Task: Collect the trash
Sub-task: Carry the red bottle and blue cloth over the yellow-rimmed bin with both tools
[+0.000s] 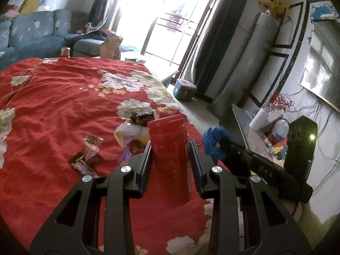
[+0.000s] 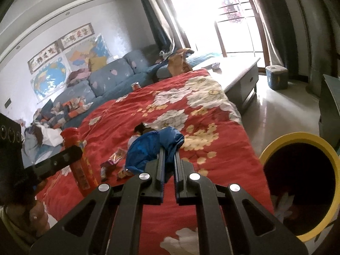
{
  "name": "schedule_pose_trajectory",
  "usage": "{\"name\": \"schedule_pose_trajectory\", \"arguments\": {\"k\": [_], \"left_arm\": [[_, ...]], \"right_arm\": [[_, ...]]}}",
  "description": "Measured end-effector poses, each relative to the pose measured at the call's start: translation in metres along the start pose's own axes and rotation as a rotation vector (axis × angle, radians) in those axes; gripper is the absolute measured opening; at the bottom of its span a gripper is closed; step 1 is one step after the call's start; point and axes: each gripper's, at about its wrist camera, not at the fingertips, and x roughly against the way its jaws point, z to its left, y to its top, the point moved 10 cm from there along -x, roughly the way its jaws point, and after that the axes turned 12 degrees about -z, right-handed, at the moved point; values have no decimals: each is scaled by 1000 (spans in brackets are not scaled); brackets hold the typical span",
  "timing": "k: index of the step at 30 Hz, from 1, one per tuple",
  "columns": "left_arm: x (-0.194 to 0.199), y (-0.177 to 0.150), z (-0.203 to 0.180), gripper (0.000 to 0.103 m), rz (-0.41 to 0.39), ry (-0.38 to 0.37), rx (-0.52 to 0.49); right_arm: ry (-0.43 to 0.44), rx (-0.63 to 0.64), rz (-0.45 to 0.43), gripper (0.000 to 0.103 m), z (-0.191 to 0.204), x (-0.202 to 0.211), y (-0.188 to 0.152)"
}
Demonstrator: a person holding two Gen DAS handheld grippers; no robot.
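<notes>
My left gripper [image 1: 170,146] is shut on a tall red plastic bottle [image 1: 171,159] and holds it above the red flowered cloth [image 1: 53,106]. The bottle also shows in the right wrist view [image 2: 81,170], held by the left gripper. My right gripper [image 2: 169,150] is shut on a crumpled blue bag [image 2: 148,146], which also shows in the left wrist view [image 1: 214,140]. Snack wrappers [image 1: 89,155] and a yellow and white packet [image 1: 129,133] lie on the cloth. A yellow-rimmed bin [image 2: 301,182] opens at the right of the right wrist view.
A blue sofa [image 2: 110,78] with clutter stands behind the table. A low grey cabinet [image 2: 240,74] and a blue stool [image 2: 276,76] stand near the window. A glass side table [image 1: 255,127] with items is to the right.
</notes>
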Motion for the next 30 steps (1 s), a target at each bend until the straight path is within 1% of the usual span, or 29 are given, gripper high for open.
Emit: {"name": "schedule_pose_trajectory", "arguments": {"k": [12, 30], "left_arm": [[-18, -2, -35, 27, 20, -48, -61], [-47, -15, -80, 27, 65, -114, -145]], "right_arm": [[-54, -50, -49, 7, -37, 9, 15], [-149, -125, -112, 7, -91, 28, 25]]}}
